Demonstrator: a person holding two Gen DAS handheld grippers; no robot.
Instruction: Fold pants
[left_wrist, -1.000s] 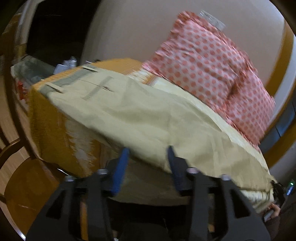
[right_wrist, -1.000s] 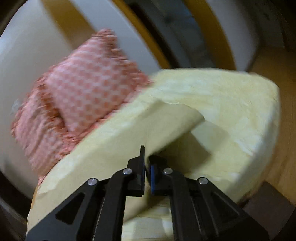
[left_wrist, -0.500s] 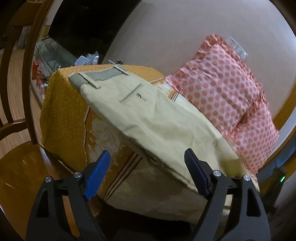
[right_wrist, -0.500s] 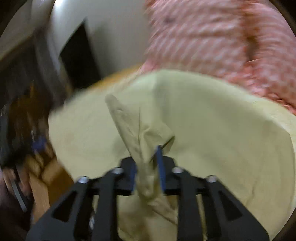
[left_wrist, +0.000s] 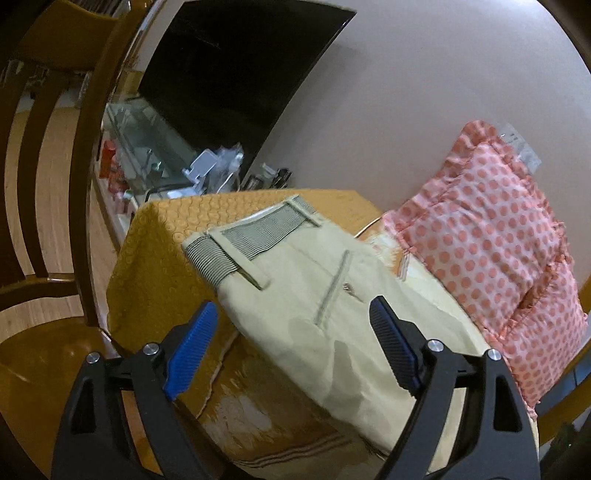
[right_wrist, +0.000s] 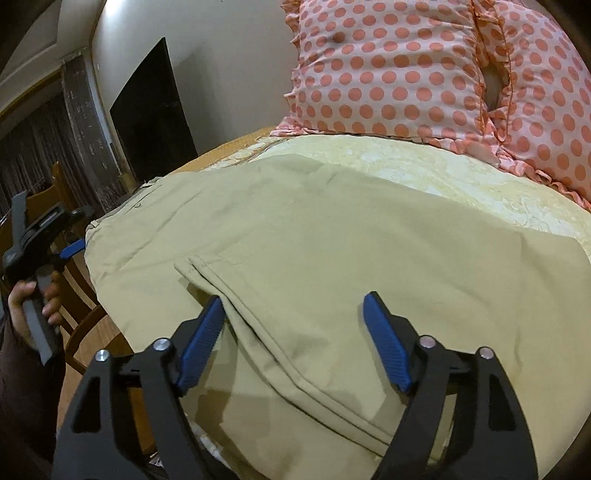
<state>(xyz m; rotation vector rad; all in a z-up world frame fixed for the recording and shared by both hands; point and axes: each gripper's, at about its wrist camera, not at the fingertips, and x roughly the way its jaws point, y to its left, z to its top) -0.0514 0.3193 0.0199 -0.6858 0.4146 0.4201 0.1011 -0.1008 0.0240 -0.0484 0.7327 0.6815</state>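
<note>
Pants (right_wrist: 295, 236) lie flat on the bed (right_wrist: 461, 177), waistband at our left | left claw (left_wrist: 291, 339) wide, empty near the waistband | right claw (right_wrist: 295, 332) wide, empty over a leg seam, placed for a next fold, we judge

One pants (right_wrist: 295, 240), two pillows (right_wrist: 388, 66)

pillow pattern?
Pink frilled fabric pillow with coral polka dots; the right wrist view shows it clearest.
</note>
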